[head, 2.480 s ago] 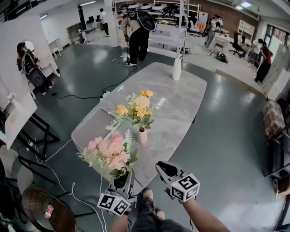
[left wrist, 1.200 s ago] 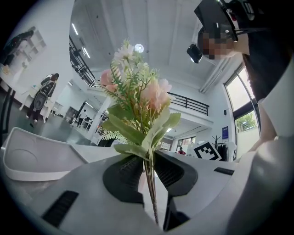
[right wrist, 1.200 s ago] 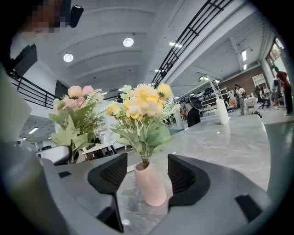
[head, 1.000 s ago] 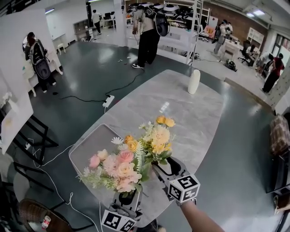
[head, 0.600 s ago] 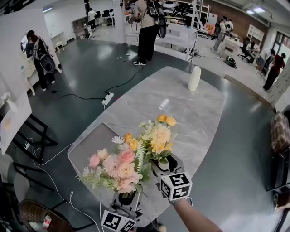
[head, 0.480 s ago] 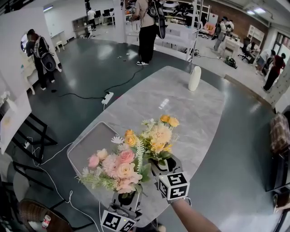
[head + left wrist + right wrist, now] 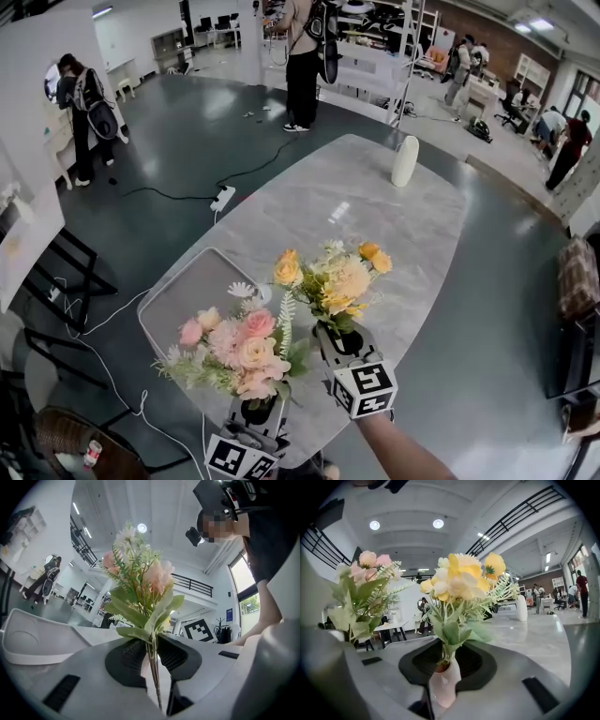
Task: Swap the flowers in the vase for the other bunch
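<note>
— Progress?

— Hardly begun. Nearest, holding the pink bunch aloft, left gripper clamped on its stems. Just beyond, right gripper just closed onto the vase at the table edge. Yet to pull the yellow bunch.

— Differences between views?

— Catches the vase plainly in right gripper view. Loses it under leaves from the head, but takes in the tray.

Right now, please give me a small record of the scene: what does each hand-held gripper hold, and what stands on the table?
left hand-held gripper: shut on the stems of the pink bunch
right hand-held gripper: jaws have just closed on the pink vase
pink vase: holds the yellow bunch
table: grey tray at near end, white vase at far end
</note>
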Motion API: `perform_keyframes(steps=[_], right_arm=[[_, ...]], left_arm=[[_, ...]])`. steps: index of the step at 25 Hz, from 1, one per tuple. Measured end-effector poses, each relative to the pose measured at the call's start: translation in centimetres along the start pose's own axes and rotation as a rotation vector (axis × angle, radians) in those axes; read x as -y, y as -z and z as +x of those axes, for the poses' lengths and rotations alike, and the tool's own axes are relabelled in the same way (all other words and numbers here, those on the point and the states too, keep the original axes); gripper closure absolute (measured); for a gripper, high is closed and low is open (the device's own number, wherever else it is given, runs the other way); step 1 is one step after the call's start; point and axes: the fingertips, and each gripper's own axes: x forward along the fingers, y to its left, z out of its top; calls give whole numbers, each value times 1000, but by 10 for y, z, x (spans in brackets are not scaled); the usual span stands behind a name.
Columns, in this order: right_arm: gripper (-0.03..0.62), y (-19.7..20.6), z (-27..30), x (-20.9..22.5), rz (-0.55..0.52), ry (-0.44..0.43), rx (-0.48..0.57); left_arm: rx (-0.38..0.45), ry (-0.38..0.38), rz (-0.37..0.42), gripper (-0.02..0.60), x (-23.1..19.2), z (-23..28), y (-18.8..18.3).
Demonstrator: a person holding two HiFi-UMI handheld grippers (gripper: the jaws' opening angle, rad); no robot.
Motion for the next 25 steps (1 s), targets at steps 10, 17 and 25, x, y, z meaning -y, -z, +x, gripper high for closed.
perform_keyframes(steps=[10, 17, 25], right_arm=[[528, -11, -3, 2, 48, -62, 85], [528, -32, -8, 5, 81, -81, 133], [529, -58, -20, 8, 111, -84, 182]], left_arm=[[12, -11, 3, 499, -2, 1, 2], [19, -2, -3, 499, 1, 4, -1], [34, 13, -9, 499, 10, 9, -9]])
